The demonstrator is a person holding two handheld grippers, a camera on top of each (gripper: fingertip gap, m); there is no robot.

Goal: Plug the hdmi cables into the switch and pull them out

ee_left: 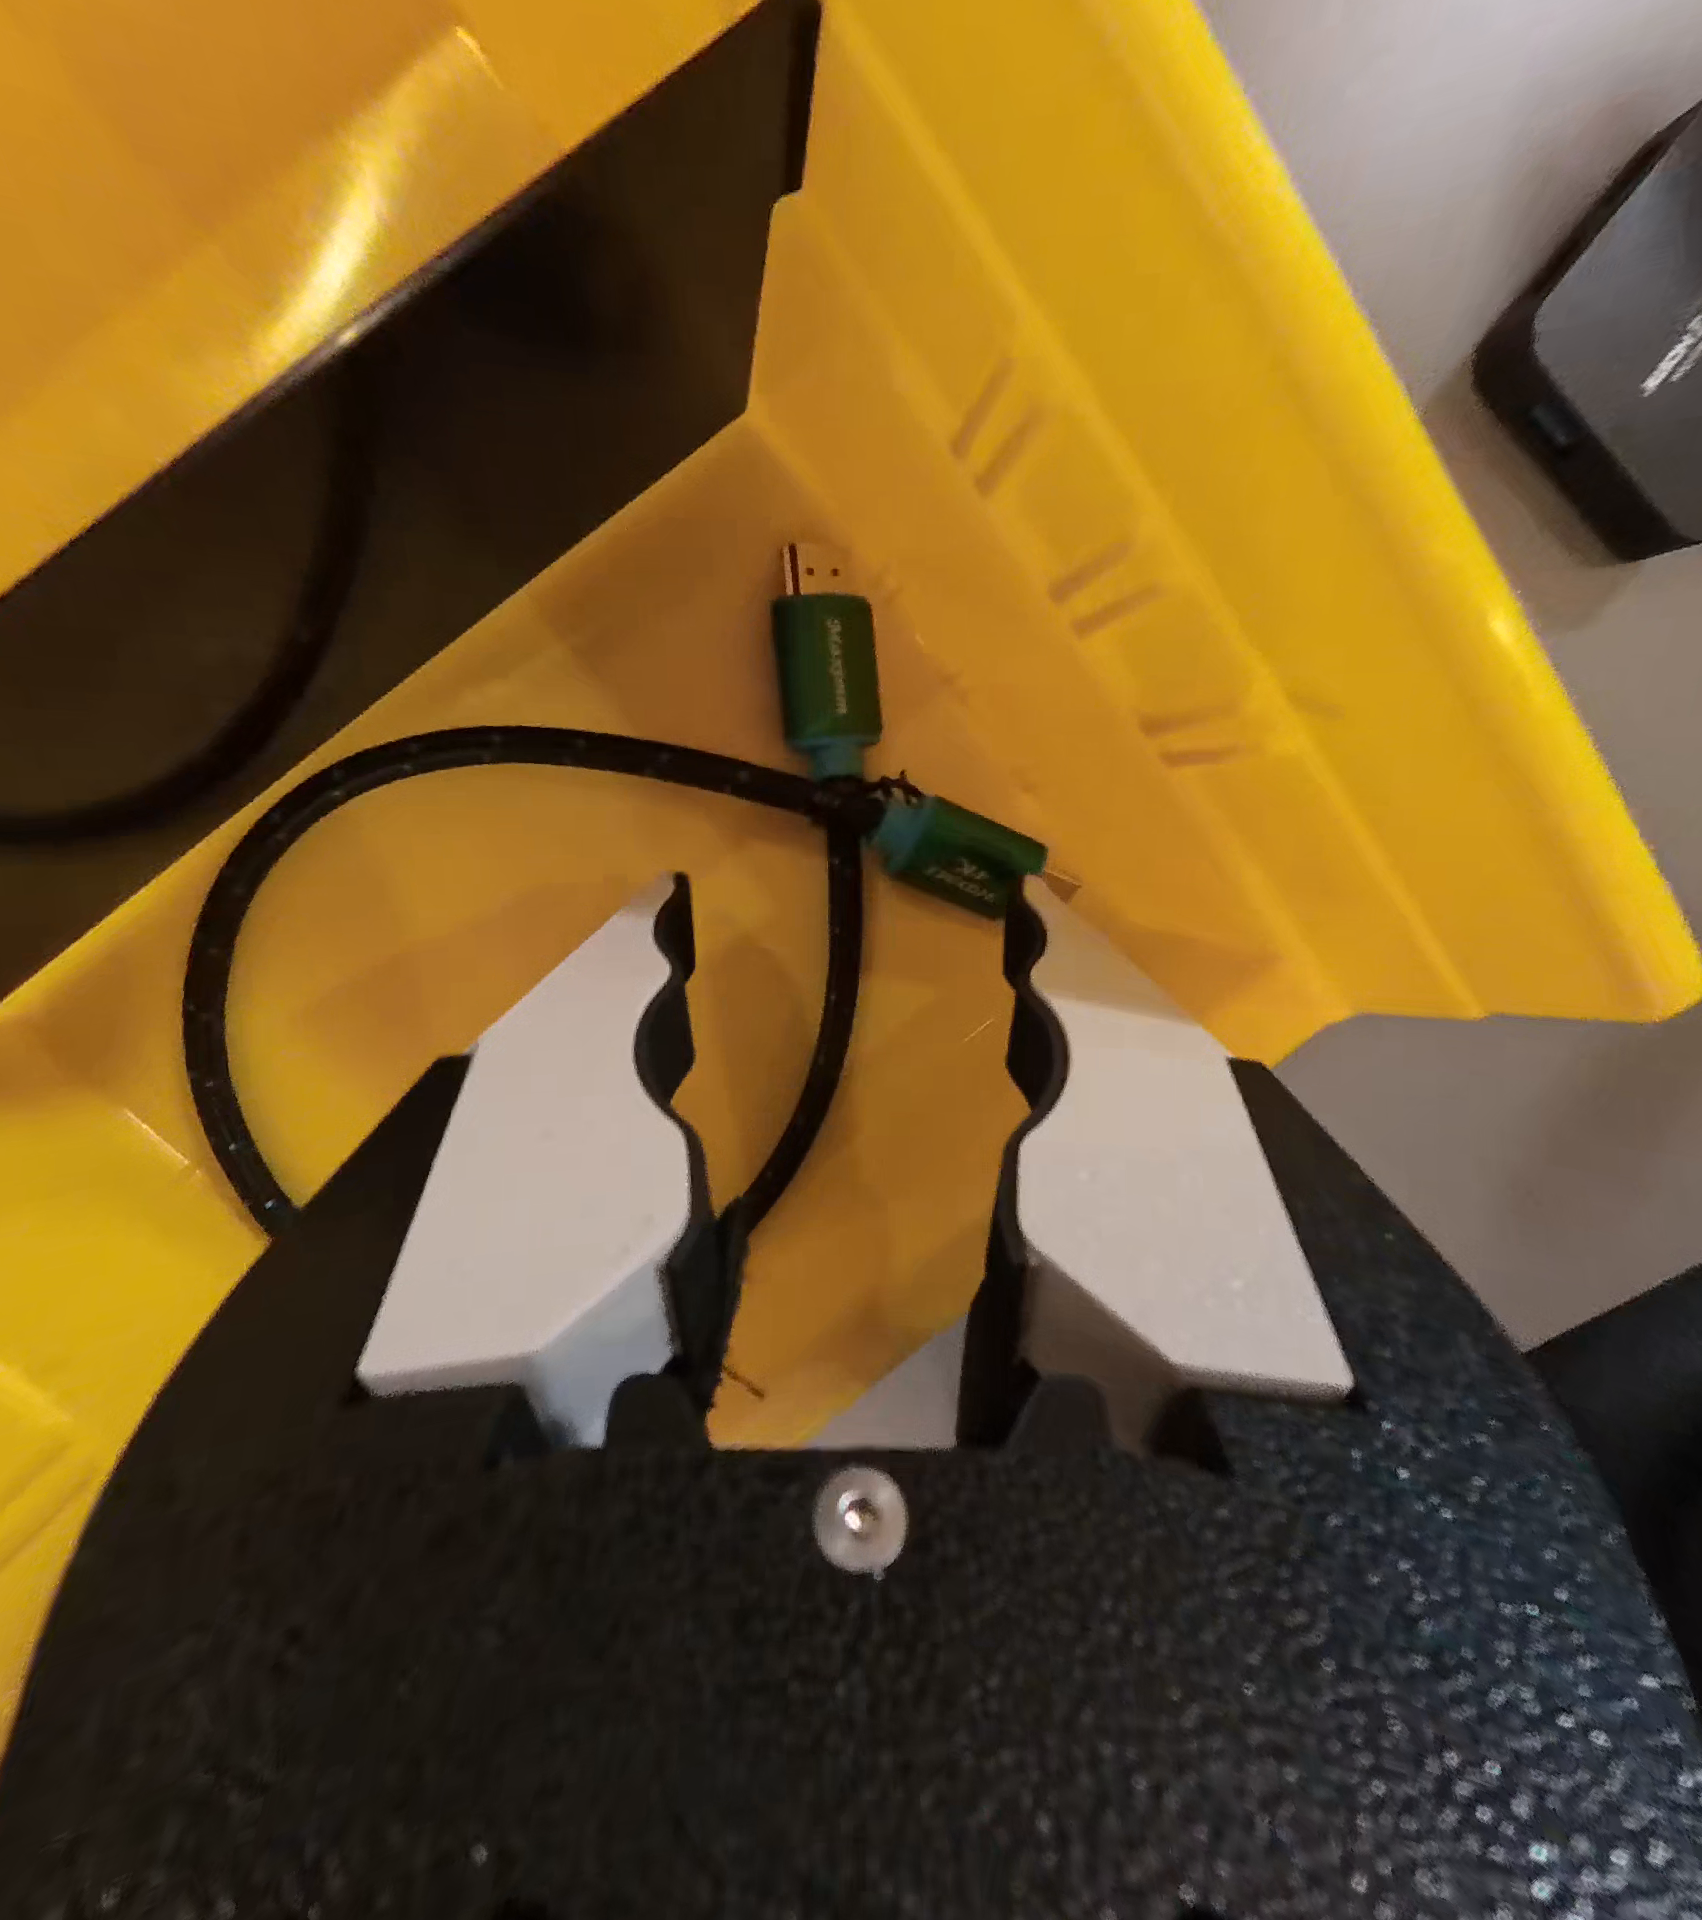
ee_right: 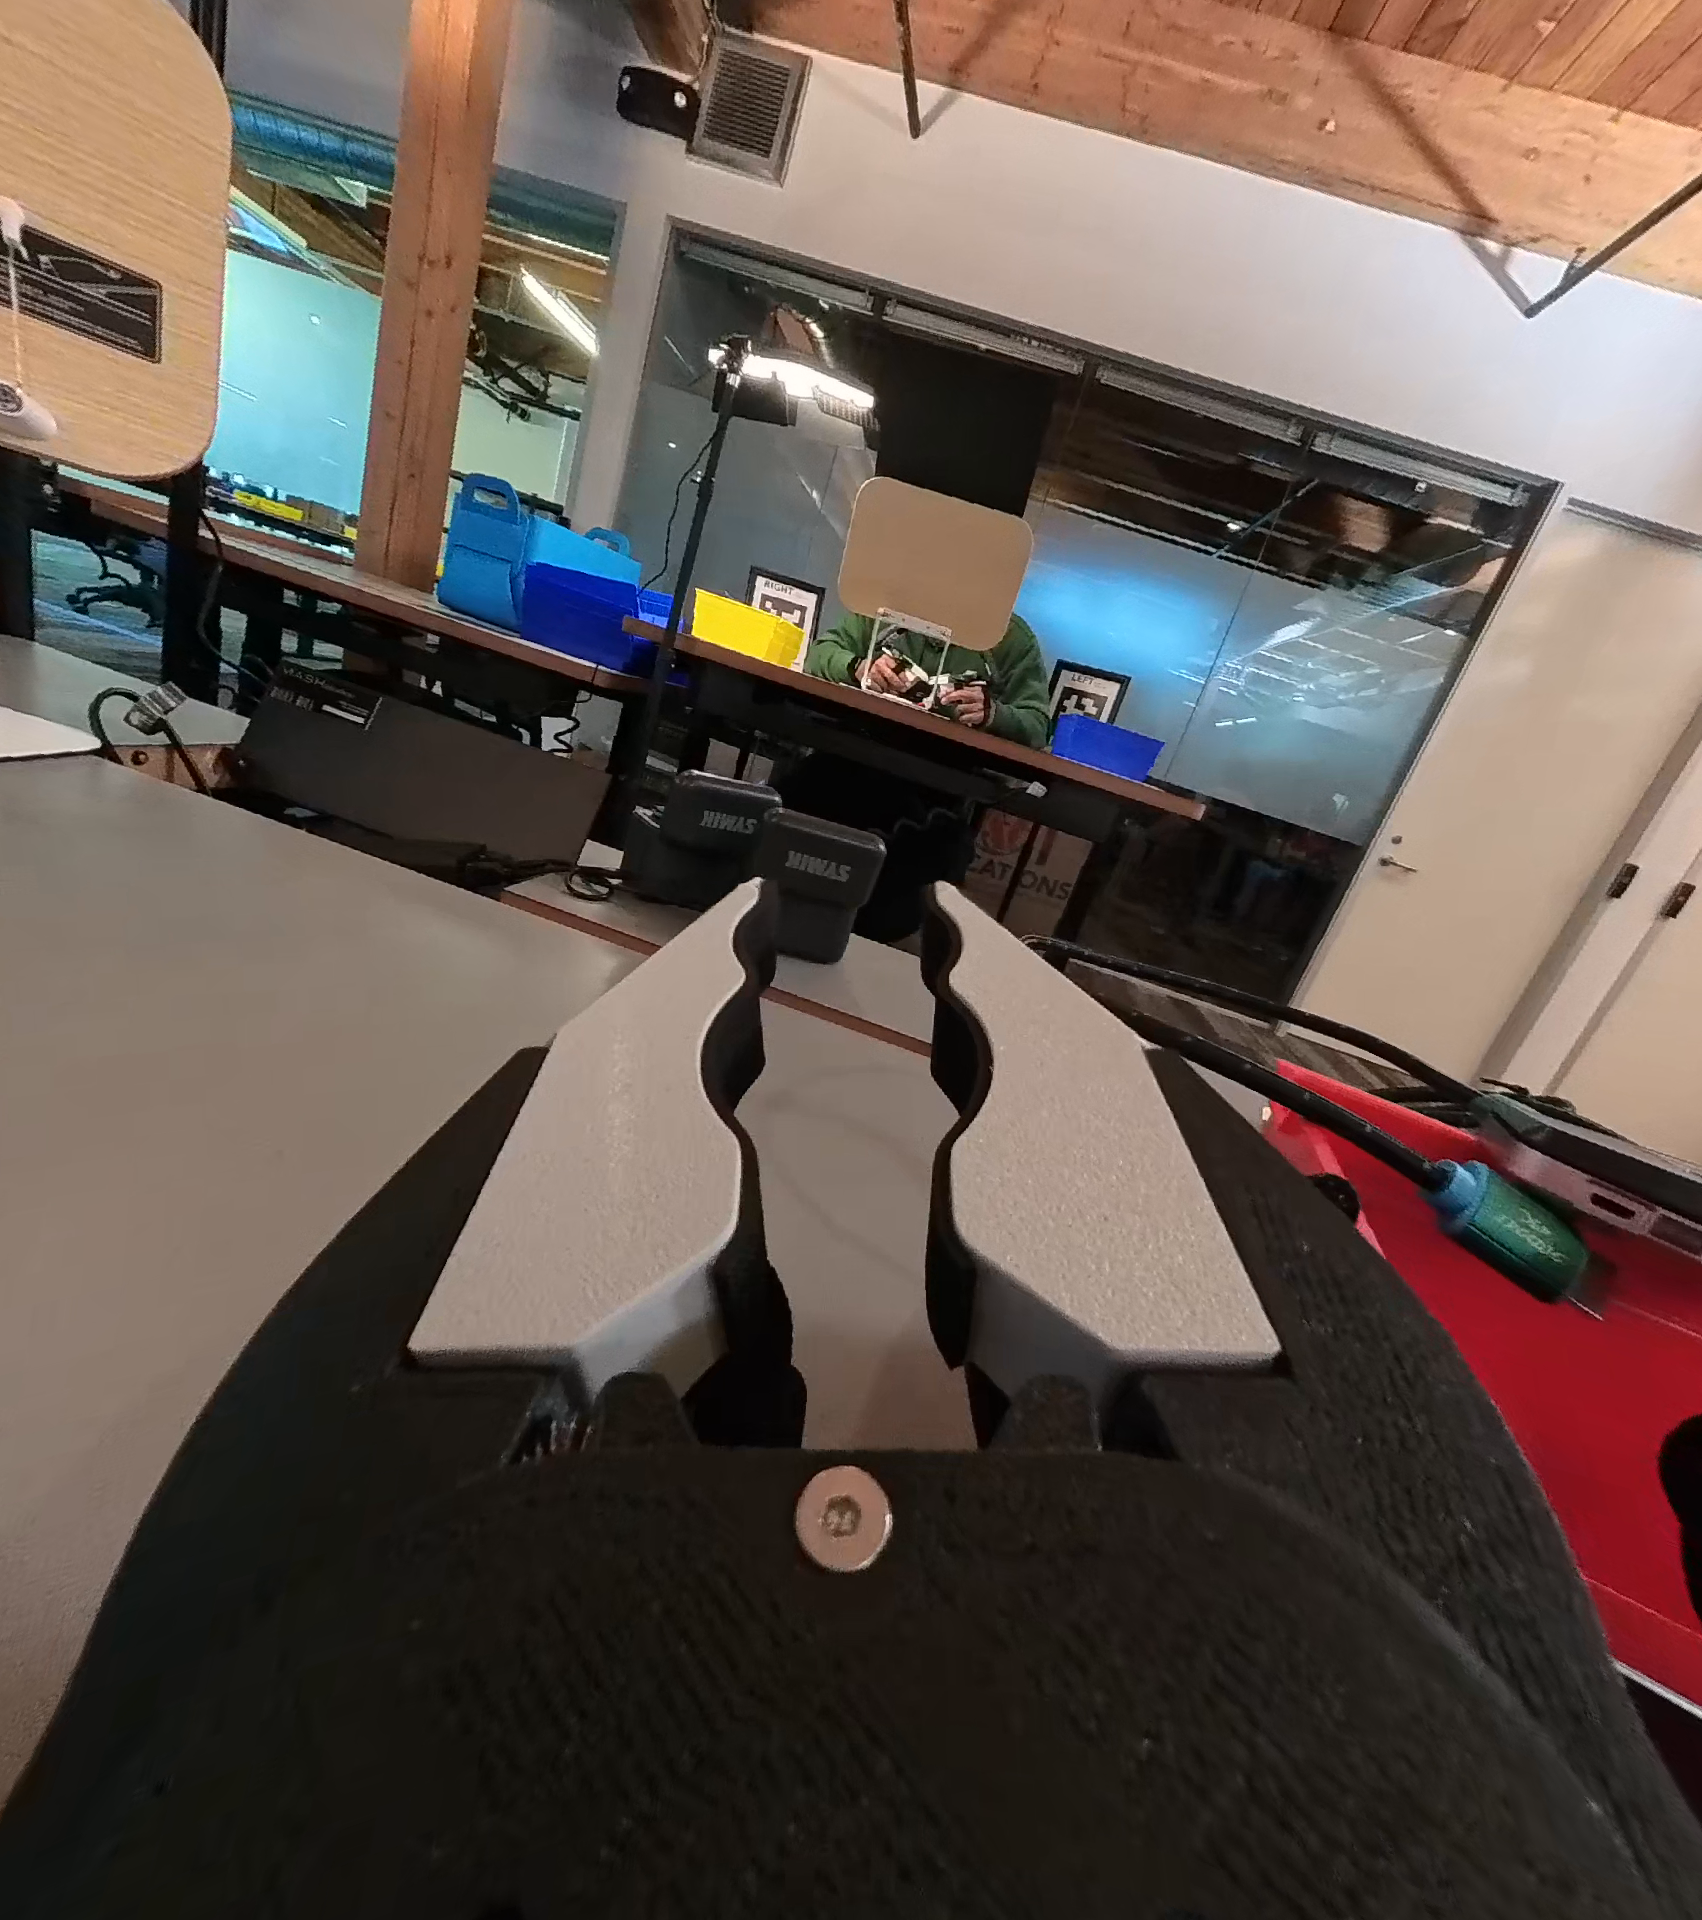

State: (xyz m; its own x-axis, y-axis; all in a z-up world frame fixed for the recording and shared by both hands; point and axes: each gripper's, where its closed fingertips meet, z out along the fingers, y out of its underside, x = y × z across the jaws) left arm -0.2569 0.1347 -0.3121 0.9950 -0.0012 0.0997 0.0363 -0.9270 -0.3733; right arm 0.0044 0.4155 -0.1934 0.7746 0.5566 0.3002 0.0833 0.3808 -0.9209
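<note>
While our left gripper point(ee_left: 852, 935) hangs over the yellow bin point(ee_left: 1190, 499) with its fingers point(ee_left: 566, 1122) apart and empty, the short braided hdmi cable point(ee_left: 514, 750) lies on the bin's floor just ahead of them, its black loop running down between the fingers toward six o'clock. Its two green plugs sit side by side: the upper plug point(ee_left: 826, 675) lies at twelve o'clock from the fingertips, long axis nearly straight ahead with its metal tip pointing away, while the lower plug point(ee_left: 961, 857) lies at about one o'clock, just beside the right fingertip, long axis slanting toward four o'clock. We judge the lower plug the nearer grasp, though the fingers would need to turn to span its width. In the right wrist view, our right gripper point(ee_right: 847, 914) hovers above the grey bench point(ee_right: 203, 1039), fingers apart and holding nothing; another green plug point(ee_right: 1512, 1231) and what we take for the switch point(ee_right: 1657, 1216) rest on a red tray point(ee_right: 1553, 1403) at about three o'clock, well apart. The left hand is clearly nearer the cable.
</note>
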